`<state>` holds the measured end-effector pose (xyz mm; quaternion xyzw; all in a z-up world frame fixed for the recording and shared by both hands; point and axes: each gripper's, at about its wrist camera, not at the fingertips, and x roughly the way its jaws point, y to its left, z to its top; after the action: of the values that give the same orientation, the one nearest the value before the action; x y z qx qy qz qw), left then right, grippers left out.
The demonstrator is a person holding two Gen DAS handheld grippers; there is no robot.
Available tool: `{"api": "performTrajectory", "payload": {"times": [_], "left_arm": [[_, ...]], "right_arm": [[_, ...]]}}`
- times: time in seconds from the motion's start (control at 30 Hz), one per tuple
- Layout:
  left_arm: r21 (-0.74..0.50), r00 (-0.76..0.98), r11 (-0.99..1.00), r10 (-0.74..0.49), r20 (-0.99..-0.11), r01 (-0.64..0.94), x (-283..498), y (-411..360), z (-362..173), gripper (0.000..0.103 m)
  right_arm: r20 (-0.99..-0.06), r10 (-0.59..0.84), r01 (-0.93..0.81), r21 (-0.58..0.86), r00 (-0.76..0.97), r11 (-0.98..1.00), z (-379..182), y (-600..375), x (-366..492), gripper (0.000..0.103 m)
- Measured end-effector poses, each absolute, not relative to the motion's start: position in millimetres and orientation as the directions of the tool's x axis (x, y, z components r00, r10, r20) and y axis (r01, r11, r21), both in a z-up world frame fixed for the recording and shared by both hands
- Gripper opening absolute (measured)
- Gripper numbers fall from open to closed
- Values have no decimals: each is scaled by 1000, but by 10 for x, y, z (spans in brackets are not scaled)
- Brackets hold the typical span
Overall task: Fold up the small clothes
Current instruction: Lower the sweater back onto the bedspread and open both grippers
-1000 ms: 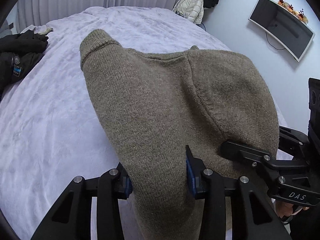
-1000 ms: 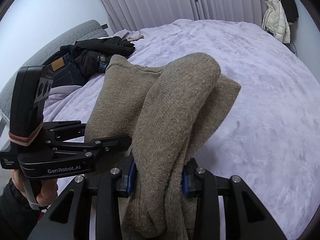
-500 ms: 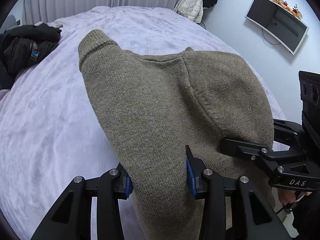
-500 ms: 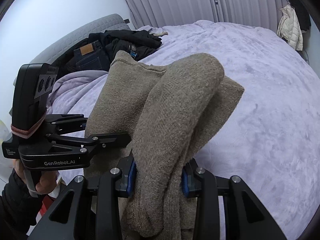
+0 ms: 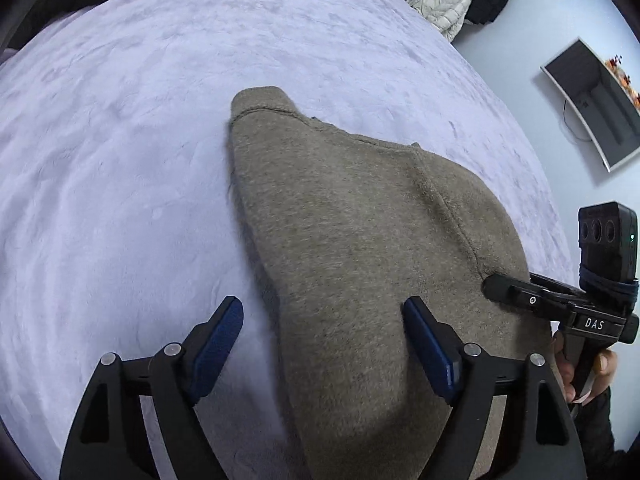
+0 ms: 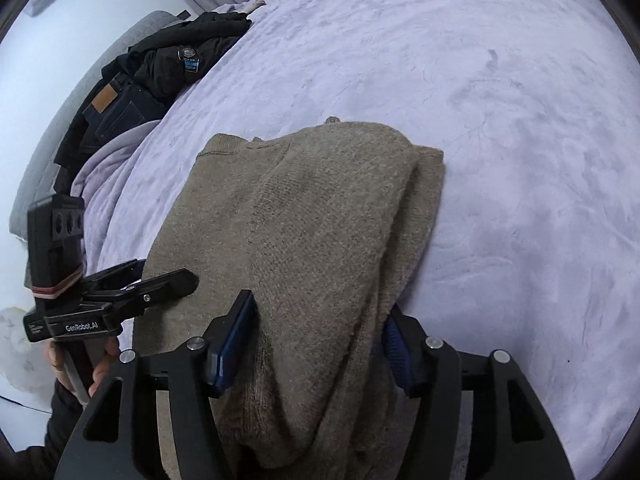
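Observation:
A folded olive-brown knit sweater [image 5: 360,248] lies on the lilac bedspread [image 5: 120,160]. My left gripper [image 5: 324,332] is open, its blue pads wide apart; the sweater's near edge lies between them, against the right pad only. My right gripper [image 6: 316,332] is open too, its jaws straddling the sweater's thick folded edge [image 6: 328,240] with the fabric loose between them. Each gripper shows in the other's view, the right one [image 5: 516,292] at the sweater's right side, the left one [image 6: 160,280] at its left side.
A pile of dark clothes and jeans [image 6: 152,68] lies at the bed's far left by a grey headboard. A white jacket [image 5: 440,4] hangs at the far wall. A wall screen [image 5: 592,100] is at the right. The bed's near edge is under my grippers.
Both grippers have opened and let go of the sweater. The sweater has come down from mid-air onto the bedspread, and both cameras now look down on it.

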<state>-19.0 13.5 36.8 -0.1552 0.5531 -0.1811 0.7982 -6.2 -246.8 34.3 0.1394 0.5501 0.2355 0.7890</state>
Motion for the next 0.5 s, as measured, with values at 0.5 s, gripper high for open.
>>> {"api": "performTrajectory", "payload": {"times": [0.5], "left_arm": [[-250, 473, 842, -487, -735, 478, -1078, -451, 965, 83]], "right_arm": [[-686, 416, -679, -156, 597, 717, 1084, -1809, -1469, 64]]}}
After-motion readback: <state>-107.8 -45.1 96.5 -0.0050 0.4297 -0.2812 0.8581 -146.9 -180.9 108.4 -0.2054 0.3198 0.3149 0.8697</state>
